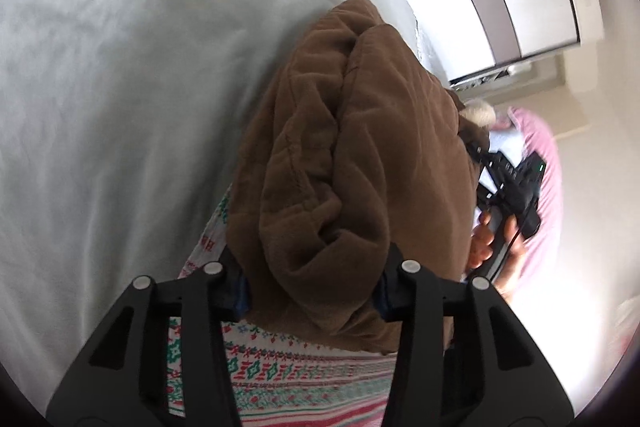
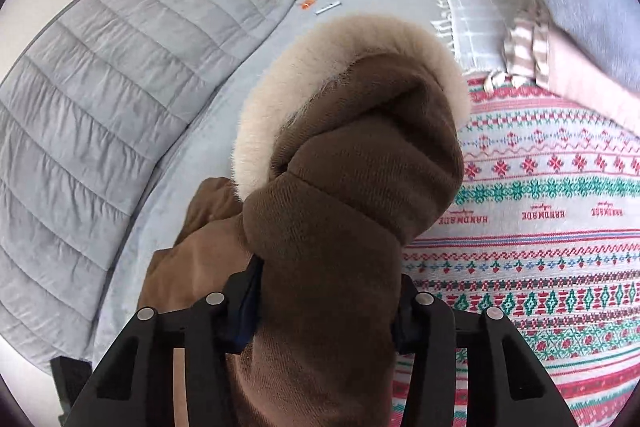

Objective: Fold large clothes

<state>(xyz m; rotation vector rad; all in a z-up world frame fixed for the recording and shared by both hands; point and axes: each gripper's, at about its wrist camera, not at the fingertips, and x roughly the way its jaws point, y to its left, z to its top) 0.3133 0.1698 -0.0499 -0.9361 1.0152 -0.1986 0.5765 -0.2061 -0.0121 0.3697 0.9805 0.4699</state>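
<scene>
Left gripper (image 1: 314,293): you have it clamped on a thick bunched fold of the brown coat (image 1: 352,163); both blue pads press into the cloth from either side.

Left-hand hold: the bunch rises out of your jaws and mounds forward, hiding most of what lies behind it.

Right gripper (image 2: 324,311): you have it clenched on another gathered roll of the same brown coat (image 2: 352,195), pads squeezing the fabric (no gap shows between pad and cloth).

Fur trim (image 2: 288,75): pale, fluffy, curving around the far edge of the hood part of the coat, just beyond your right grip.

Coat's place: it is bunched over the patterned blanket (image 2: 540,227), hanging off that blanket's left edge in the right wrist view, where a tan flap (image 2: 188,223) spills onto the grey surface.

Patterned blanket: white with red and green bands, spread flat under the coat; in the left wrist view it (image 1: 288,371) shows directly below the held bunch.

Grey bedcover (image 1: 120,107): beside the blanket, smooth and wrinkled lightly.

Quilted grey throw (image 2: 120,67): well beyond the blanket's left edge.

Your right hand (image 1: 496,239): seen from the left wrist camera, wrapped around the other gripper's black handle, just past the coat, with a pink sleeve (image 1: 540,155) behind it.
</scene>
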